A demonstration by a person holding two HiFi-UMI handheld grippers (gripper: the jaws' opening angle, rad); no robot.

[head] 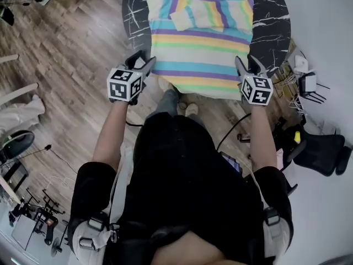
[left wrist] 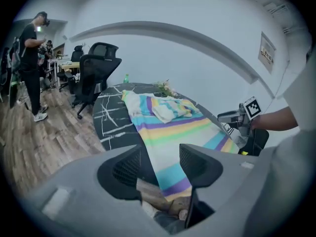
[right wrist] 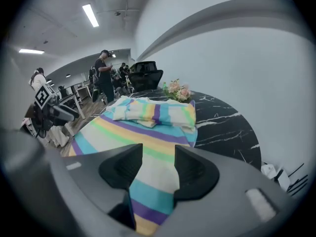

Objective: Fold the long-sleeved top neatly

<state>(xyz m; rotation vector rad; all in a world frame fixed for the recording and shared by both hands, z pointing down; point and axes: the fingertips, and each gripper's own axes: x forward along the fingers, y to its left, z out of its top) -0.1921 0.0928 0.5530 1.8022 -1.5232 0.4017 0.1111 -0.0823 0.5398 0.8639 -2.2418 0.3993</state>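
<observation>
A long-sleeved top (head: 201, 43) with pastel stripes lies flat on a round black marble table (head: 270, 15). Its sleeves are folded in across the chest and its hem hangs over the near edge. My left gripper (head: 142, 64) hovers by the hem's left corner, jaws open and empty. My right gripper (head: 246, 65) stands by the hem's right corner, also open and empty. In the left gripper view the top (left wrist: 173, 127) stretches away beyond the open jaws (left wrist: 160, 164). The right gripper view shows the top (right wrist: 143, 132) past its own jaws (right wrist: 159, 162).
Black office chairs (left wrist: 96, 68) and a standing person (left wrist: 29, 68) are off the table's far left side. Flowers (right wrist: 177, 89) sit at the table's far edge. A dark chair (head: 322, 153) and cables lie on the floor at the right, and white cloth (head: 19, 112) at the left.
</observation>
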